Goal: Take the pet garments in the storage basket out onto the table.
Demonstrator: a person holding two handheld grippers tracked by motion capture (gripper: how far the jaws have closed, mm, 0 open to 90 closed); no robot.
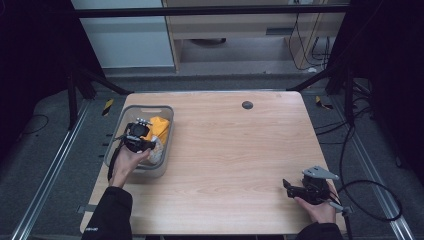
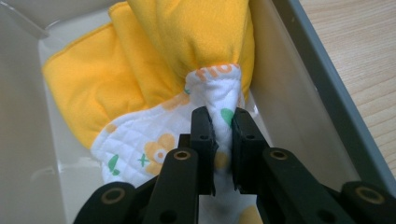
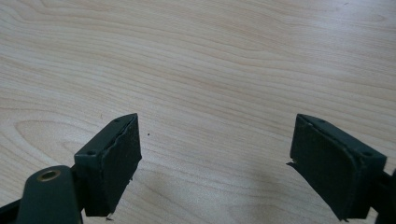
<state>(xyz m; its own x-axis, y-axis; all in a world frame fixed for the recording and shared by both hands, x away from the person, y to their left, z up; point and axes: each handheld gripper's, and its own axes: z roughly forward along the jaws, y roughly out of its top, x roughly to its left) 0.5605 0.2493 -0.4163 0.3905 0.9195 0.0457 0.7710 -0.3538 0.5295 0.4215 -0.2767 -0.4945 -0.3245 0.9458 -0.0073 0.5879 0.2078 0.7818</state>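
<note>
- Where the black jaws of the left gripper (image 2: 223, 140) are meeting, they are pinching a raised fold of the white quilted cloth (image 2: 140, 149), the one printed with orange flowers and green marks.
- That fold is rising between the jaws and running up against the yellow cloth (image 2: 187, 42), which is bunching just behind it.
- Both cloths are lying inside the grey bin (image 1: 162, 112), whose pale walls are closing in on either side of the jaws in the left gripper view, leaving little room sideways.
- The bin is sitting near the left edge of the wooden table (image 1: 225, 150), and the left hand (image 1: 125, 162) is reaching in over its near rim.
- The right gripper (image 3: 215, 163) is holding its jaws wide apart with nothing between them, over bare wood.
- In the high view the right gripper (image 1: 292, 189) is resting in the right hand (image 1: 317, 207) near the table's front right corner, with open tabletop stretching between it and the bin.
</note>
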